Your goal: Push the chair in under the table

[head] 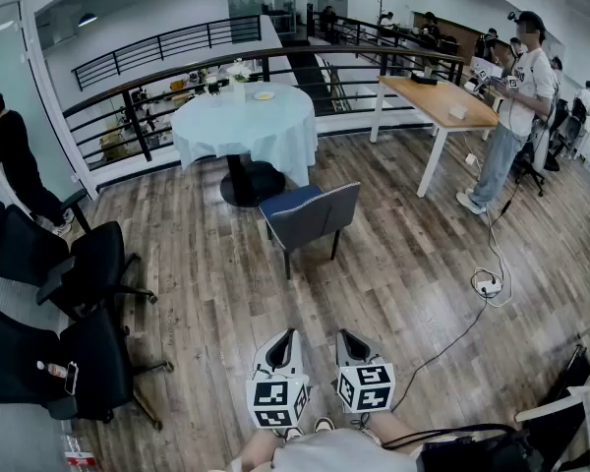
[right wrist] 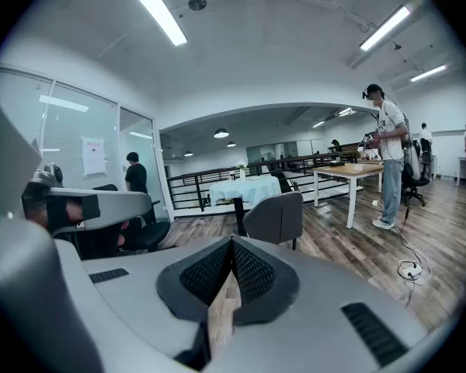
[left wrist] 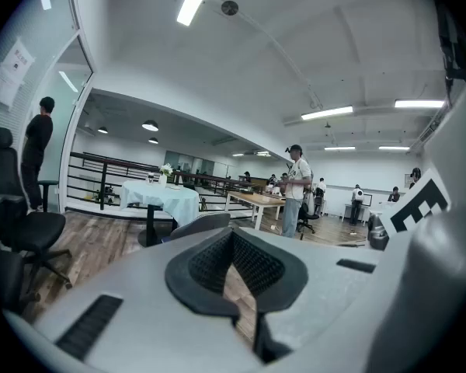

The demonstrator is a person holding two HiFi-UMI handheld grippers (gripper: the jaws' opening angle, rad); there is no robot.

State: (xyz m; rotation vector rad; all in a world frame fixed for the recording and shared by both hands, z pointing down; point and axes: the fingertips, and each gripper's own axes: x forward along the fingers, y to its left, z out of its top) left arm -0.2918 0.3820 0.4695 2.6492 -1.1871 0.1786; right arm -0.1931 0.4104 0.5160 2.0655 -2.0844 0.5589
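Open-plan office on a mezzanine: black swivel chairs cluster at 9 o'clock beside a glass partition. A long wooden desk stands at 1 o'clock, and people are gathered at the far end beyond it. A black railing edges the wood-plank floor behind a cloth-draped round table at 12 o'clock. Strip lights run overhead.

Left hand-held gripper and right hand-held gripper side by side, jaws closed, empty.
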